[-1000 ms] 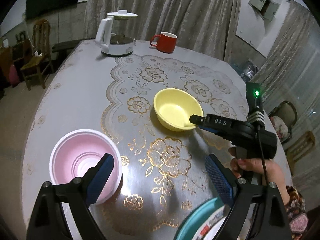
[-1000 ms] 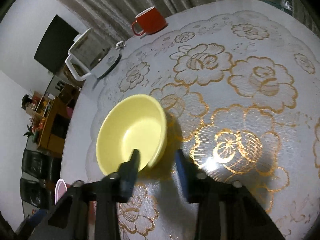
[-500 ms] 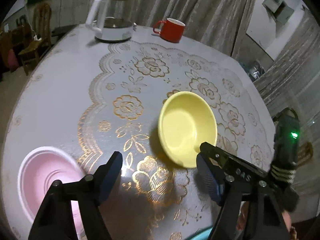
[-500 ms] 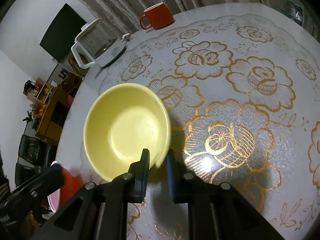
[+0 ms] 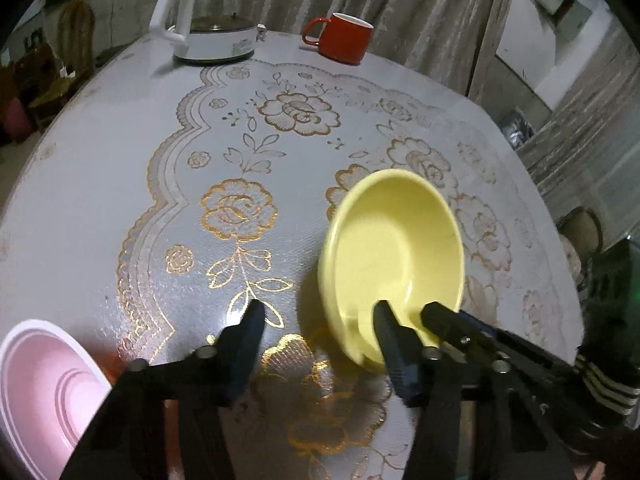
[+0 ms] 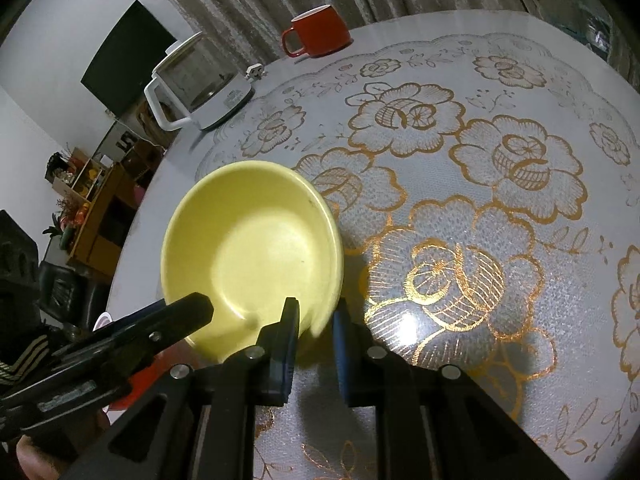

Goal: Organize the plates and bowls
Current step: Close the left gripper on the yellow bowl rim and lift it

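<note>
The right gripper (image 6: 316,322) fingers are clamping the yellow bowl (image 6: 256,256) rim; the left gripper (image 5: 320,330) fingers, closing, are straddling its near wall unclamped.

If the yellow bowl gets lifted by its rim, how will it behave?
The yellow bowl looks rigid and glossy, so it probably keeps its shape but might slip. The right gripper pinches only the near rim, so the bowl may tilt away. The left gripper, closing at the near wall, could steady it.

Pink bowl (image 5: 44,392) cut by left edge; yellow bowl (image 5: 394,256) near rim blurred behind gripper fingers.
</note>
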Demonstrator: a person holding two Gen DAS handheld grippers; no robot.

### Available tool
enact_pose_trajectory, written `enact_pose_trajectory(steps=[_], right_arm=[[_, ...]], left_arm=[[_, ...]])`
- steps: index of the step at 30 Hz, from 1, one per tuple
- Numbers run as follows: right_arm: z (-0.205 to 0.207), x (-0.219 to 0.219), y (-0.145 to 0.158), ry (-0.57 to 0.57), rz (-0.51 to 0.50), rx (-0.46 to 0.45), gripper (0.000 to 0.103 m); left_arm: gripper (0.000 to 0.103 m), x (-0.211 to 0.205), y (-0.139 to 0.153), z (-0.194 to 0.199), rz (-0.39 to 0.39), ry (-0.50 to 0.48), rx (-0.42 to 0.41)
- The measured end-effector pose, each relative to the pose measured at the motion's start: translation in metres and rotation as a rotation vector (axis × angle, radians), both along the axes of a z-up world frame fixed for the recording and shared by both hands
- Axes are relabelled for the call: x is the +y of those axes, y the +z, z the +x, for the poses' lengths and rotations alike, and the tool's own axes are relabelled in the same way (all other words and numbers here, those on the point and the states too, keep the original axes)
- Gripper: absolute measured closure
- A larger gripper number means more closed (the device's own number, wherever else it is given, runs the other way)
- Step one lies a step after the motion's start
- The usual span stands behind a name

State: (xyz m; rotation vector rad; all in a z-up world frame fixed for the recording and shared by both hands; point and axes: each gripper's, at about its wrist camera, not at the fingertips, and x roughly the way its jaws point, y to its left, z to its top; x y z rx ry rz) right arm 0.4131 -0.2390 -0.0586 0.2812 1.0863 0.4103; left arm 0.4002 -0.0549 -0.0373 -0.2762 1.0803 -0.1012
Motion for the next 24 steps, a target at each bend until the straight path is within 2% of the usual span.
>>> enact_pose_trajectory(steps=[9,24], right_arm=[[-0.003,0.002,0.001,0.01,0.001,-0.008,0.087],[-0.033,0.002,0.008,0.018,-0.032,-0.001,0.088]], left_arm=[[0.085,-0.007,-0.004,-0.001,0.016,-0.029,0.001],[0.085,-0.015,0.004,-0.038,0.015,-0.063,0.008]])
